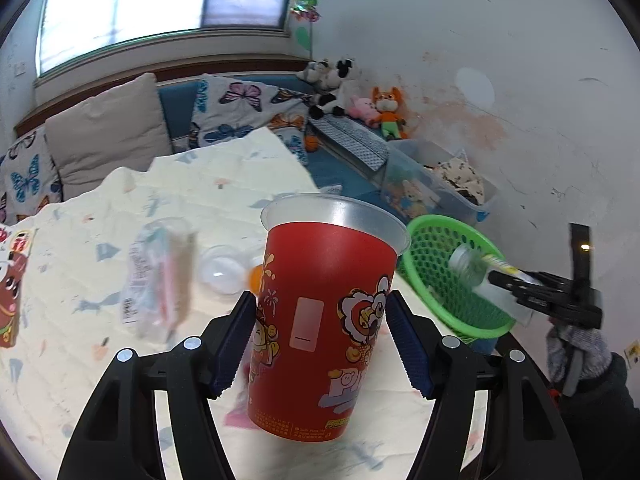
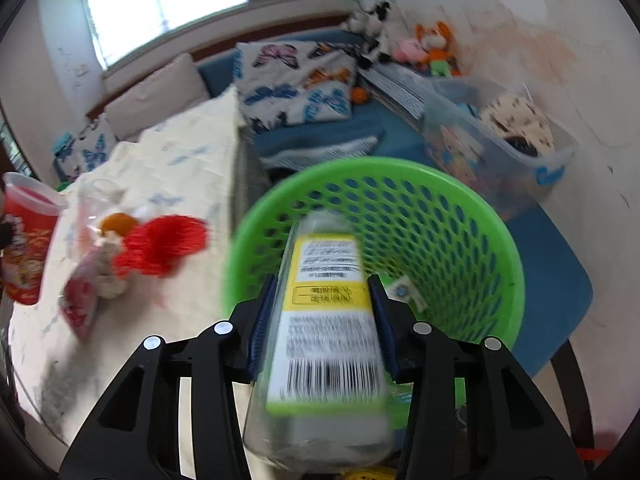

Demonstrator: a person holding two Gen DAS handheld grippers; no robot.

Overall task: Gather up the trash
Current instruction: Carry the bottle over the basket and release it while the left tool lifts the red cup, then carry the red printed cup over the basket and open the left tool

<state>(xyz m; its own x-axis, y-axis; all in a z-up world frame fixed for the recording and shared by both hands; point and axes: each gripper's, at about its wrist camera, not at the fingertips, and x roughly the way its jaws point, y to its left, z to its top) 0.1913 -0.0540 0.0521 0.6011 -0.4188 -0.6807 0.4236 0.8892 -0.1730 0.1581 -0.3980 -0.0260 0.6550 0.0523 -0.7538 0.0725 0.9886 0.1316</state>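
My left gripper (image 1: 322, 340) is shut on a red printed plastic cup (image 1: 320, 320) with a clear rim, held upright above the cream tablecloth (image 1: 200, 184). The cup also shows in the right wrist view (image 2: 28, 240) at the far left. My right gripper (image 2: 322, 316) is shut on a clear plastic bottle (image 2: 326, 320) with a yellow and white label, its neck pointing into the green mesh basket (image 2: 440, 216). In the left wrist view the right gripper (image 1: 500, 278) holds the bottle (image 1: 474, 266) over the basket (image 1: 436, 256). A small scrap lies inside the basket.
On the cloth lie a clear wrapper (image 1: 156, 276), a clear lid with an orange ball (image 1: 224, 270), a red net (image 2: 164, 246) and a pink packet (image 2: 80, 300). A clear storage box (image 2: 500, 148), cushions and plush toys stand behind. A blue stool (image 2: 552, 280) is under the basket.
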